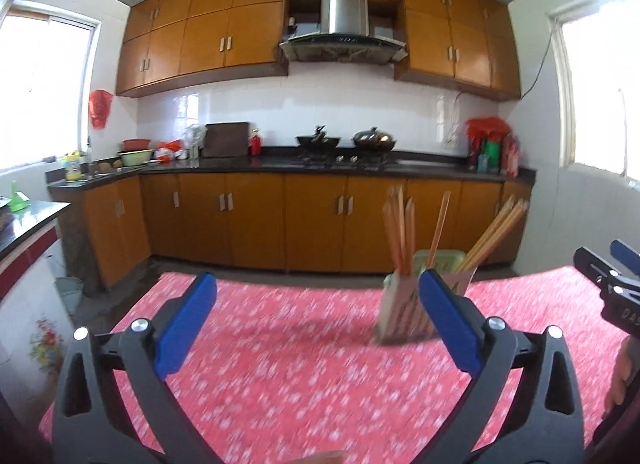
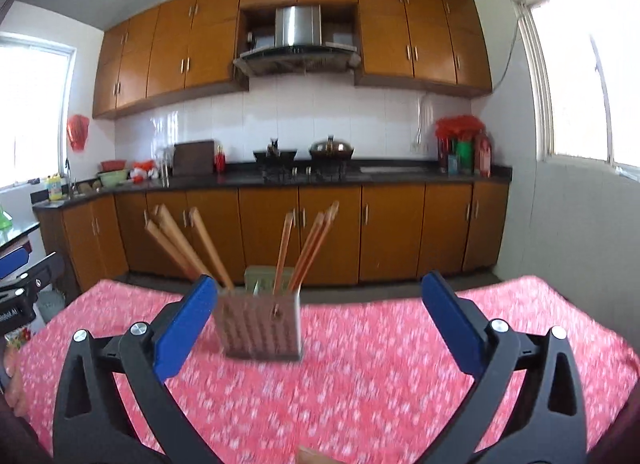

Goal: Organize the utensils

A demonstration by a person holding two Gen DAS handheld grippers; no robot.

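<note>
On my far left a window lights the kitchen, with a red bag hanging on the wall beside it and a bowl on the dark counter below. Nearer me, my left gripper hangs over the red flowered tablecloth with its jaws spread wide and only bare cloth between the blue pads.

Just past its right pad stands the utensil holder, upright on the cloth toward the far edge of the table (blurred, so I cannot read its detail). Wooden chopsticks stick up from it, some leaning left, some right.

My right gripper is likewise opened wide and holds nothing; from its own camera the holder sits just inside its left pad, apart from the right one. Whether that pad touches the holder I cannot tell.

Behind, two woks sit on the stove under the range hood, and a second window closes the right side.
</note>
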